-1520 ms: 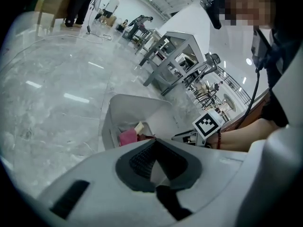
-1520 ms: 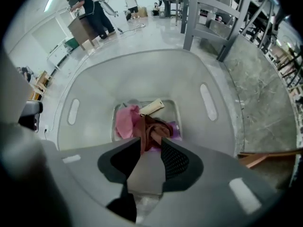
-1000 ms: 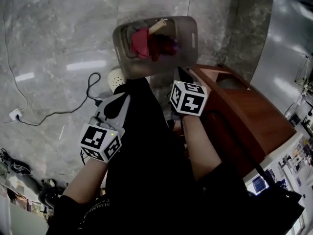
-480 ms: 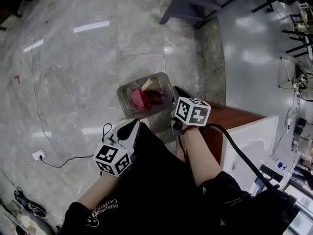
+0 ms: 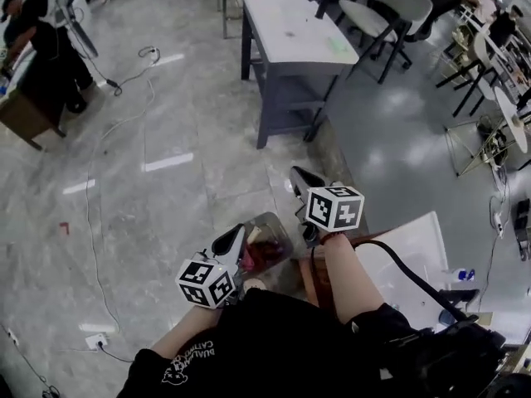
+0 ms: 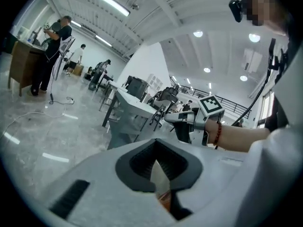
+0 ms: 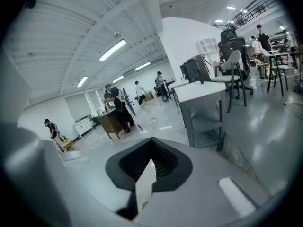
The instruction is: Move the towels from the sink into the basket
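Jaws together and empty on left gripper (image 5: 231,240) and right gripper (image 5: 299,177). Both have risen clear of the floor basket (image 5: 280,232); red and pink towels (image 5: 259,256) lie inside. Drop looks complete.

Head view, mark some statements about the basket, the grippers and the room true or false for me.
1. The basket sits on the floor with red and pink towels in it. True.
2. The right gripper carries a towel. False: its fingers are together with nothing between them.
3. A grey table stands farther across the floor than the basket. True.
4. Nobody else is in the room. False: a person in dark clothes stands by a brown desk at the upper left.
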Demonstrator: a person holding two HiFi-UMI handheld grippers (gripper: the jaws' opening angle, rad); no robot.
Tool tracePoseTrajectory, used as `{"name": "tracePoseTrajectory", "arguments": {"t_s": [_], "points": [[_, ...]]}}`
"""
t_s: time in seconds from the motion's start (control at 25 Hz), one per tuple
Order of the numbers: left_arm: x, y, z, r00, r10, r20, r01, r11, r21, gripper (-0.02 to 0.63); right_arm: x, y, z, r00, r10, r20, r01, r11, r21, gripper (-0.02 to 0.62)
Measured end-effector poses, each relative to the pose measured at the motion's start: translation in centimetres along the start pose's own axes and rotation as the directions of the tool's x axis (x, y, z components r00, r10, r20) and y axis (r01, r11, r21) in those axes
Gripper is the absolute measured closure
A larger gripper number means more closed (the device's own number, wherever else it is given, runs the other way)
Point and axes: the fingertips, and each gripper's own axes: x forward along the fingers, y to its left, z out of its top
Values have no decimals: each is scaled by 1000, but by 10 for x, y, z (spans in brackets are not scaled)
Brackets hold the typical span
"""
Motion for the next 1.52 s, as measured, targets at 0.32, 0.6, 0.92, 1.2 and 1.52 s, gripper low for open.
{"name": "tracePoseTrajectory", "arguments": {"t_s": [0.32,0.6,0.92,1.2,1.52], "points": [[-5,-83,110,976,-176,128,149,969,198,603,-106,84,145,941,212,262,-185,975,-123,591],[-31,-133,203,949,-261,176,177,904,389,603,-148,134,179,920,245,307,-148,940,-307,591],[-39,-140,241,936,-274,221,157,886,436,603,-133,131,182,934,226,277,-139,943,-301,591],[-44,-143,242,927,-288,241,156,880,449,603,-130,128,176,940,213,267,-130,946,-298,591],[-35,-134,236,934,-266,239,141,888,437,603,-127,121,173,942,213,259,-130,943,-305,591]]}}
